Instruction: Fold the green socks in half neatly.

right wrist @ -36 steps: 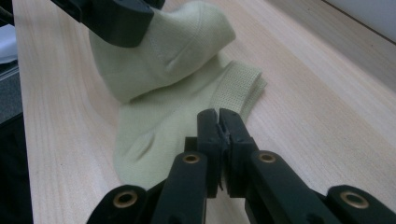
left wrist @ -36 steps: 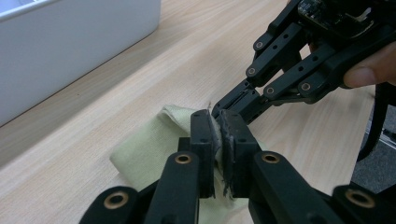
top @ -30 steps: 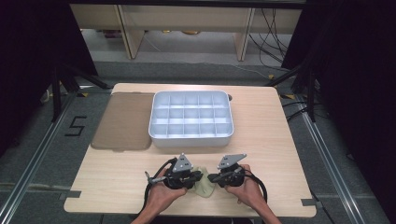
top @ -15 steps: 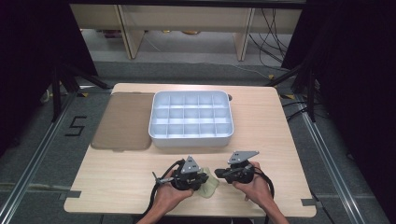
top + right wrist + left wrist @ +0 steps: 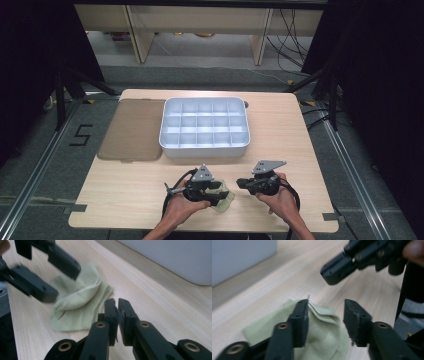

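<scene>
- Left gripper (image 5: 226, 196) low over the near table edge, jaws parted and just been opening; pale green cloth (image 5: 223, 196) lies under and between them, pads not pressing it
- Right gripper (image 5: 241, 183) just right of the cloth, jaws drawn together on nothing, tips clear of the fabric
- Wooden table (image 5: 280, 130) carries everything
- White compartment tray (image 5: 204, 126) sits mid-table, well beyond both hands
- Brown flat mat (image 5: 134, 129) lies touching the tray's left side
- Cloth crumpled and folded on the tabletop at the near edge, between the two grippers; in the left gripper view (image 5: 322, 335) one fold stands against the left jaw
</scene>
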`<state>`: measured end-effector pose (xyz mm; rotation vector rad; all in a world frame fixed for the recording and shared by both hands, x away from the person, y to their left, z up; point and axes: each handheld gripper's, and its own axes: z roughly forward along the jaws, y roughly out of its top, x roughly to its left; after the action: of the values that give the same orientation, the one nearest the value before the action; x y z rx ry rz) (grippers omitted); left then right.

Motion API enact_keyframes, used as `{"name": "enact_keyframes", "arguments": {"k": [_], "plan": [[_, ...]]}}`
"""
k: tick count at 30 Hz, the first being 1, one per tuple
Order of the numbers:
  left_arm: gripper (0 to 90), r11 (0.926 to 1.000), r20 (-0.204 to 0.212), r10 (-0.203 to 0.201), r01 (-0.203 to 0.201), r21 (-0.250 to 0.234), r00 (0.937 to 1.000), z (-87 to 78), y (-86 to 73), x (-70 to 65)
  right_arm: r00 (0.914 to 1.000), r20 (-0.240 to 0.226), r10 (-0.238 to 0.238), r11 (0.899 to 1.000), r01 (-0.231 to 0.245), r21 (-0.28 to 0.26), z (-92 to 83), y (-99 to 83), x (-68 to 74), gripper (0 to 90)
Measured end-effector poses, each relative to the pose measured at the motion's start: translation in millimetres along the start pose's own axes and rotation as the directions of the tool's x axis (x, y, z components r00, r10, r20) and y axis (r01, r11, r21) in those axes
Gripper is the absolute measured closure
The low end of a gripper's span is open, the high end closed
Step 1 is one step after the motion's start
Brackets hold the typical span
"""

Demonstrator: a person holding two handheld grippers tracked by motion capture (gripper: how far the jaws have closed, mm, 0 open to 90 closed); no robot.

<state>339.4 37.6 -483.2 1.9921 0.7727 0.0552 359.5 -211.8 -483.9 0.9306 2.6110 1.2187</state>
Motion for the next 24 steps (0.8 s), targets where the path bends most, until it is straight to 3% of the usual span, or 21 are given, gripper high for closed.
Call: {"name": "enact_keyframes", "arguments": {"k": [4, 7, 12, 14, 16, 18, 19, 23, 24], "plan": [[55.0, 0.9991, -0.029, 0.023, -0.024, -0.035, 0.9993, -21.1, 4.0, 12.5, 0.9999, 0.012, 0.003, 1.000, -0.002, -0.009, -2.7, 0.3, -0.7, 85.7], [66.3, 0.9985, -0.077, 0.038, -0.041, -0.036, 0.9963, -28.9, 0.9, 23.5, 1.0000, 0.008, 0.005, 1.000, -0.005, -0.011, -3.2, 0.3, 0.3, 85.7], [81.6, 0.9978, -0.112, 0.062, -0.059, 0.030, 0.9918, -22.9, -12.4, 39.0, 0.9999, 0.006, -0.012, 1.000, 0.012, -0.012, -2.8, 1.3, 0.5, 85.5], [84.4, 0.9931, -0.119, 0.095, -0.086, 0.080, 0.9883, -19.4, -16.6, 41.6, 0.9999, 0.010, -0.007, 1.000, 0.007, -0.013, -2.4, 1.2, 1.4, 85.6], [86.3, 0.9893, -0.135, 0.108, -0.093, 0.113, 0.9850, -14.8, -20.9, 41.1, 0.9999, 0.012, -0.005, 1.000, 0.005, -0.007, -2.4, 1.3, 1.9, 85.6], [87.9, 0.9865, -0.115, 0.108, -0.093, 0.135, 0.9875, -12.0, -25.0, 39.3, 0.9999, 0.010, -0.004, 1.000, 0.004, -0.002, -2.3, 1.2, 2.4, 85.5], [88.1, 0.9820, -0.125, 0.130, -0.110, 0.154, 0.9837, -11.1, -27.4, 38.0, 0.9999, 0.010, -0.007, 1.000, 0.007, -0.003, -2.0, 1.3, 2.7, 85.5], [88.2, 0.9806, -0.121, 0.136, -0.116, 0.158, 0.9833, -14.1, -32.7, 30.1, 0.9994, 0.009, -0.034, 0.999, 0.034, -0.011, -0.7, 2.4, 4.1, 85.5], [88.2, 0.9824, -0.117, 0.129, -0.111, 0.150, 0.9847, -14.4, -35.3, 26.6, 0.9998, 0.002, -0.021, 1.000, 0.021, -0.008, -1.8, 3.5, 6.2, 85.5]]}}
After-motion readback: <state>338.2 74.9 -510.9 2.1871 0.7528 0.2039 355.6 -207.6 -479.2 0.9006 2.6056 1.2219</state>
